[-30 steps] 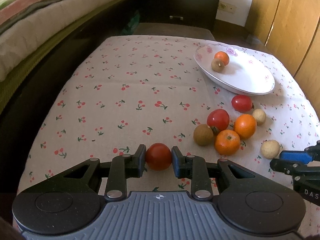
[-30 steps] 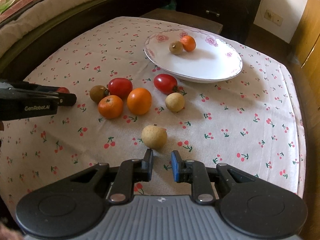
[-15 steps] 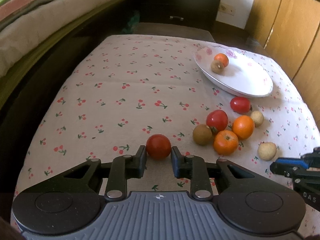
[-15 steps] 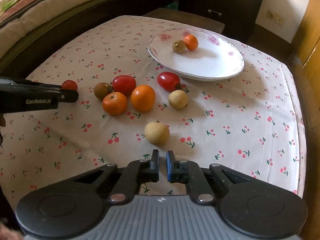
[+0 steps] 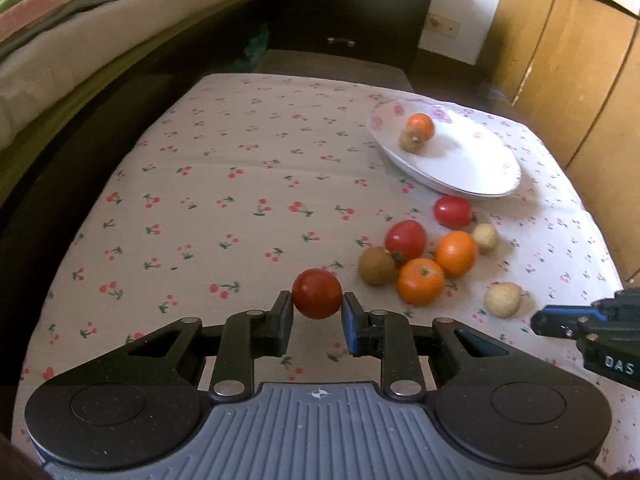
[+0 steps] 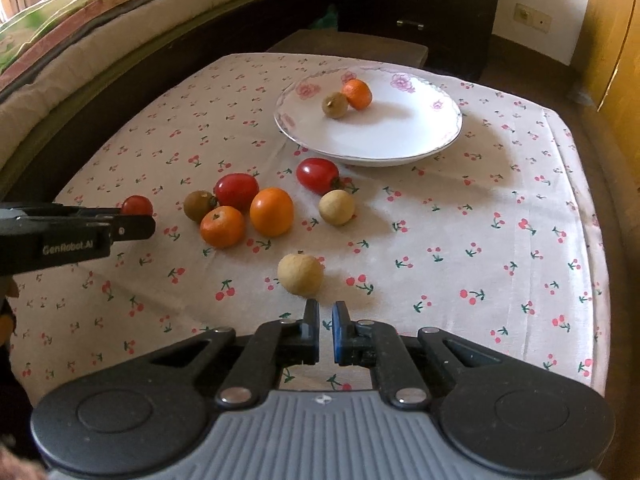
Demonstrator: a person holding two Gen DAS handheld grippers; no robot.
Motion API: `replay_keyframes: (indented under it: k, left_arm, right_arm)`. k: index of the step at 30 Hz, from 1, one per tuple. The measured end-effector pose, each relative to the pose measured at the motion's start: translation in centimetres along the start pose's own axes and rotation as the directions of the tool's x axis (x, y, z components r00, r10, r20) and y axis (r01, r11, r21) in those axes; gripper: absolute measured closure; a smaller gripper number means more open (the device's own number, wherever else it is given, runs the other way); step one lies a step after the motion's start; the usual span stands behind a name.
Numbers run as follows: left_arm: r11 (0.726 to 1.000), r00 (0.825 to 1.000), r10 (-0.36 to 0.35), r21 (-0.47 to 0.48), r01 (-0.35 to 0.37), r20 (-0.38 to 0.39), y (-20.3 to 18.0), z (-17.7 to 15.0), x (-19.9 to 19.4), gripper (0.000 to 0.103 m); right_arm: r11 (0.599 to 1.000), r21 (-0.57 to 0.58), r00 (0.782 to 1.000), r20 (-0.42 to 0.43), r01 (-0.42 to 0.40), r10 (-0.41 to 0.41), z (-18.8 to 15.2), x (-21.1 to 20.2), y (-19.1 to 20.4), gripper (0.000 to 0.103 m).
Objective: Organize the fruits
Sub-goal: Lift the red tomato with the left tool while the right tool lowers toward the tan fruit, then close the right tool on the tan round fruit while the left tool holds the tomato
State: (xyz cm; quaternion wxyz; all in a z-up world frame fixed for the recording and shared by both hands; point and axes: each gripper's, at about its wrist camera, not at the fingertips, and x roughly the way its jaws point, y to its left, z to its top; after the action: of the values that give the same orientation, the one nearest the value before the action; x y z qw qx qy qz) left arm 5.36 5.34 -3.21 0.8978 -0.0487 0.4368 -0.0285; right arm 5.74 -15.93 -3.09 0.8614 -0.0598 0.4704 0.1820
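My left gripper [image 5: 316, 312] is shut on a small red tomato [image 5: 317, 293] and holds it above the cherry-print cloth; it shows at left in the right wrist view [image 6: 136, 205]. My right gripper [image 6: 326, 314] is nearly shut and empty, just behind a pale longan [image 6: 300, 273]. A white plate [image 6: 400, 136] at the back holds an orange [image 6: 357, 94] and a brown fruit [image 6: 335, 105]. Between them lies a cluster: two tomatoes [image 6: 236, 191] [image 6: 318, 175], two oranges [image 6: 272, 212] [image 6: 222, 226], a brown fruit [image 6: 199, 205] and a second longan [image 6: 337, 207].
The table cloth [image 6: 480, 220] drops off at the right and near edges. A bed with folded blankets [image 5: 80, 40] runs along the left. A dark dresser [image 6: 416, 4] and wooden cupboards [image 5: 580, 60] stand behind.
My left gripper lifted the small tomato off the cloth and drew back. My right gripper closed further and pulled back from the near longan.
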Motion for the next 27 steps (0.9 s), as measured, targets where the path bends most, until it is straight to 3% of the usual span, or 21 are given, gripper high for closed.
replay_keyframes:
  k: [14, 23, 27]
  left_arm:
    - [0.996, 0.997, -0.069, 0.063, 0.067, 0.041, -3.0, 0.6, -1.2, 0.069]
    - [0.996, 0.997, -0.074, 0.05, 0.073, 0.026, -2.5, 0.6, -0.7, 0.069]
    - [0.995, 0.996, -0.085, 0.061, 0.084, 0.02, -2.8, 0.5, -0.6, 0.069]
  right_arm:
    - [0.997, 0.068, 0.997, 0.064, -0.036, 0.032, 0.9, -1.3, -1.4, 0.092]
    - [0.997, -0.003, 0.996, 0.053, -0.078, 0.078, 1.4, 0.7, 0.1, 0.092]
    - [0.997, -0.016, 0.996, 0.051, -0.073, 0.073, 1.6, 1.4, 0.1, 0.081]
